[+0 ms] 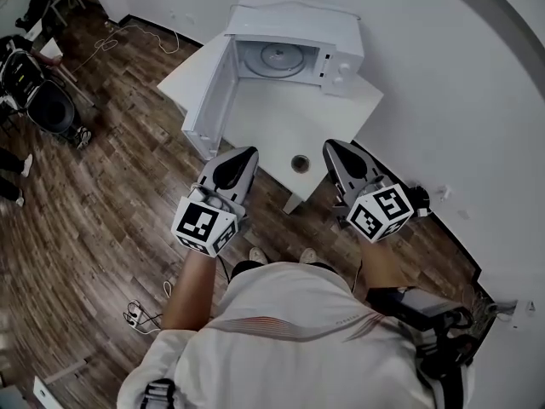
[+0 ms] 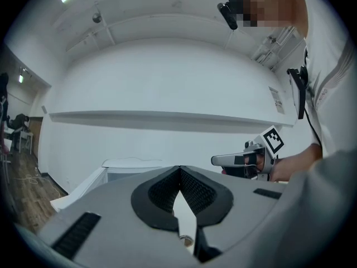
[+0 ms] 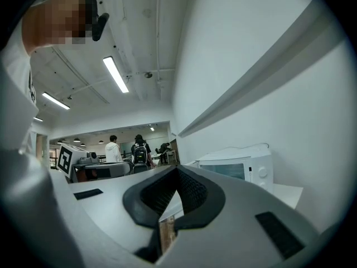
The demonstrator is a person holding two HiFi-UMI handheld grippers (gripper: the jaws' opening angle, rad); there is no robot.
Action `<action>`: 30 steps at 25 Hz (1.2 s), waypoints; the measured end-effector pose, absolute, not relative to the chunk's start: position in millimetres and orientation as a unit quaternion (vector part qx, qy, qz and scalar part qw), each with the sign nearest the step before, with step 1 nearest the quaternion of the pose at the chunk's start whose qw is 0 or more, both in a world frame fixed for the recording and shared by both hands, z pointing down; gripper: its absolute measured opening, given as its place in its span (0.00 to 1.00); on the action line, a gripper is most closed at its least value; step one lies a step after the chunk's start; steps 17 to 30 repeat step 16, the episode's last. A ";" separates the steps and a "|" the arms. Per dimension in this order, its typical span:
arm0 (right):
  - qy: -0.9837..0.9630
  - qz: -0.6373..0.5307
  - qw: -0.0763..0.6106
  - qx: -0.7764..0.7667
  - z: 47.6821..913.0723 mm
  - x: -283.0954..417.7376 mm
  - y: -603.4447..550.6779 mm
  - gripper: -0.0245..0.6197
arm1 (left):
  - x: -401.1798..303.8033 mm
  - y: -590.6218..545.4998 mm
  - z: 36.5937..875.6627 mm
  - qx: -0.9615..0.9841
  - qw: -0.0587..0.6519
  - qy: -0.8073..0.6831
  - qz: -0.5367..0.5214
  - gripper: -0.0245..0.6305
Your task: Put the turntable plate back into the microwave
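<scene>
The left gripper [image 1: 245, 155] and right gripper [image 1: 334, 149] are closed, holding nothing. Ahead of their tips, the open microwave [image 1: 339, 34] holds the plate [image 1: 279, 56].

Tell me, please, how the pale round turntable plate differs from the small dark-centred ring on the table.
The pale round turntable plate lies inside the open white microwave; the small dark-centred ring sits on the white table, outside it. The plate is far wider than the ring. The plate is pale grey; the ring has a dark middle. Both are round.
</scene>
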State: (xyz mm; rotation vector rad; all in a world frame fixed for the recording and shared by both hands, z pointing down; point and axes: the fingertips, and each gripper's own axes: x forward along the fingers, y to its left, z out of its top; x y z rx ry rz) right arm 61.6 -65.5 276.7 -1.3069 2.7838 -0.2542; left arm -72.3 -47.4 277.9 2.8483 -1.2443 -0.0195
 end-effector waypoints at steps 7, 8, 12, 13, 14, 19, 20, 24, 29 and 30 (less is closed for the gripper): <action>0.907 -0.070 0.029 -0.415 269.0 80.6 -56.6 0.05 | -44.2 -41.9 271.8 0.917 0.010 -0.399 -0.008 0.05; 0.907 -0.069 0.029 -0.414 268.1 83.5 -56.1 0.05 | -40.6 -40.6 271.7 0.917 0.010 -0.399 -0.007 0.05; 0.909 -0.065 0.031 -0.410 265.8 95.1 -56.4 0.05 | -26.8 -40.8 270.3 0.916 0.008 -0.401 -0.005 0.05; 0.910 -0.064 0.032 -0.409 266.1 96.9 -56.0 0.05 | -24.5 -40.9 270.4 0.916 0.009 -0.400 -0.005 0.05; 0.910 -0.065 0.032 -0.409 266.5 97.9 -55.3 0.05 | -22.8 -40.5 270.6 0.917 0.009 -0.400 -0.005 0.05; 0.910 -0.066 0.031 -0.409 267.3 98.7 -53.5 0.05 | -20.5 -39.1 271.2 0.917 0.010 -0.399 -0.004 0.05; 0.910 -0.066 0.031 -0.409 267.3 98.7 -53.5 0.05 | -20.5 -39.1 271.2 0.917 0.010 -0.399 -0.004 0.05; 0.910 -0.066 0.031 -0.409 267.3 98.7 -53.5 0.05 | -20.5 -39.1 271.2 0.917 0.010 -0.399 -0.004 0.05; 0.910 -0.066 0.031 -0.409 267.3 98.7 -53.5 0.05 | -20.5 -39.1 271.2 0.917 0.010 -0.399 -0.004 0.05; 0.910 -0.066 0.031 -0.409 267.3 98.7 -53.5 0.05 | -20.5 -39.1 271.2 0.917 0.010 -0.399 -0.004 0.05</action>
